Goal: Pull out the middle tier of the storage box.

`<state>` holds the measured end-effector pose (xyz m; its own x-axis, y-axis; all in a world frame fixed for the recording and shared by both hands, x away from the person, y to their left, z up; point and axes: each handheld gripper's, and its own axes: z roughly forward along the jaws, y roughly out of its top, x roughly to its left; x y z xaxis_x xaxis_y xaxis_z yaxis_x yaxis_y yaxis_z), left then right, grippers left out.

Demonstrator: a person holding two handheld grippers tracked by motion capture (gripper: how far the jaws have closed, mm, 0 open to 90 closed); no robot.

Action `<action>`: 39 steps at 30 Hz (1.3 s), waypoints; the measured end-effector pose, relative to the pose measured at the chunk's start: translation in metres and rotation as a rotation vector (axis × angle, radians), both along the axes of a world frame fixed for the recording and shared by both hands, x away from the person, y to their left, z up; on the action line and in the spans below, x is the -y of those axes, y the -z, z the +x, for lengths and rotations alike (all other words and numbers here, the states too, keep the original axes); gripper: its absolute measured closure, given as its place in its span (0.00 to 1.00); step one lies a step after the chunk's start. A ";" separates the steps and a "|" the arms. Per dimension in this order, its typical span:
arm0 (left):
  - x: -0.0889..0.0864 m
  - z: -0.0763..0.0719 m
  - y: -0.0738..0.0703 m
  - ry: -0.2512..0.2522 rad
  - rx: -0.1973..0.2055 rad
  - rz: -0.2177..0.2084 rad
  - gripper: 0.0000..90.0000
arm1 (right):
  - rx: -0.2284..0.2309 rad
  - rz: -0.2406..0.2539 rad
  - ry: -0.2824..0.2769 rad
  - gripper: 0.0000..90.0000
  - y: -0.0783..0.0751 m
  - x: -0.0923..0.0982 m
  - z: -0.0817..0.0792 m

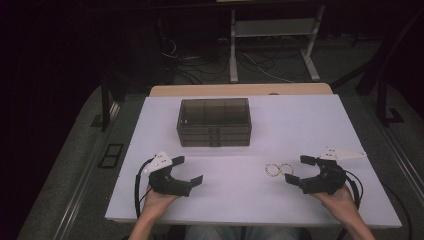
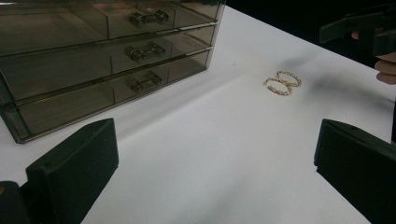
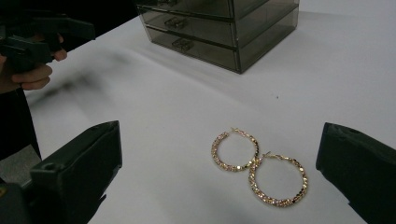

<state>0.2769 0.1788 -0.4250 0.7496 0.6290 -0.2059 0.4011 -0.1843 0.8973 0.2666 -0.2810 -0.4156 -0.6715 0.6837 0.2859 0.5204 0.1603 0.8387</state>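
Progress: nothing is started yet, as I read it. The two hoop earrings (image 3: pixel 258 170) lie loose on the bench, every drawer of the organiser looks shut, and the likely job, getting the earrings into a drawer, is all still ahead.
Left gripper (image 1: pixel 189 173): near the front edge of the bench, towards its left corner, jaws spread wide. Nothing between them, nothing touched; just bare white bench in the left gripper view.
Right gripper (image 1: pixel 299 170): near the front edge towards the right corner, jaws spread wide as well, empty, with no contact on anything.
Hoop earrings: two gold hoops studded with small stones, lying flat and touching each other rim to rim, just beside the right gripper's jaw tips and slightly ahead of them. In the right gripper view they sit between the two jaws but clear of both.
Bench (image 1: pixel 310 120): white top, with open space between the grippers and the organiser.
Drawer organiser (image 1: pixel 214 122): smoked clear plastic, three drawers stacked, each with a small handle (image 2: pixel 149 80), standing towards the far edge, left of centre. The drawers look empty, though the tint makes that hard to confirm.
Still to do: pick up the earrings, pull a drawer, drop them in, close it.
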 end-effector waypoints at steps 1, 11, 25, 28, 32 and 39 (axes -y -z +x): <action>0.000 0.000 0.000 0.000 0.001 -0.002 0.00 | -0.002 -0.003 0.000 0.00 0.000 0.000 0.000; 0.001 -0.002 -0.001 0.001 0.001 -0.006 0.00 | -0.009 -0.018 0.001 0.00 0.000 -0.001 -0.002; 0.002 -0.007 -0.006 0.002 -0.019 -0.004 0.00 | -0.016 -0.026 0.005 0.00 0.000 -0.001 -0.004; 0.002 -0.008 -0.008 0.004 -0.018 -0.002 0.00 | -0.016 -0.027 0.004 0.00 0.000 0.000 -0.004; 0.002 -0.004 -0.015 -0.012 -0.009 0.000 0.00 | -0.018 -0.031 0.006 0.00 0.000 0.002 -0.004; 0.003 0.002 -0.025 -0.026 -0.008 -0.018 0.00 | -0.019 -0.030 0.005 0.00 0.000 0.001 -0.005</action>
